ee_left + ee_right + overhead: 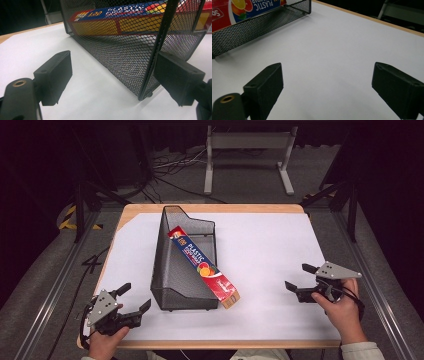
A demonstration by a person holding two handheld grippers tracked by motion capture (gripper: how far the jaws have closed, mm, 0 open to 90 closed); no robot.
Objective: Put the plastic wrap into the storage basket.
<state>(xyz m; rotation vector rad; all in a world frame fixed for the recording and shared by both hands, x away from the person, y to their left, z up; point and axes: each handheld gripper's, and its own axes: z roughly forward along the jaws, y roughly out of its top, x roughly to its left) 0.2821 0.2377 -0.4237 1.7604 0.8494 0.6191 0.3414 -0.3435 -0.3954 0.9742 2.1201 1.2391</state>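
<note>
A black wire-mesh file holder (182,265) is seen lying on the white sheet (260,250) covering the wooden table (210,208), a bit left of centre in the high view. A plastic food wrap box (205,267), blue at its far end and red at its near end, is laid diagonally in the holder; its red end pokes out over the low front wall toward approx 5 o'clock. The left gripper (134,297) is held at approx 7 o'clock from the holder, near the table's front-left corner, jaws spread wide w/ nothing between them; in the left gripper view the holder's near corner post (160,47) is seen just ahead, close to the right-hand jaw, contact not made out. The right gripper (299,276) is held at approx 3–4 o'clock from the holder, well apart from it, over bare sheet, jaws likewise spread and empty. In the right gripper view the holder (257,25) and the box's fruit print (240,6) are seen at upper left.
</note>
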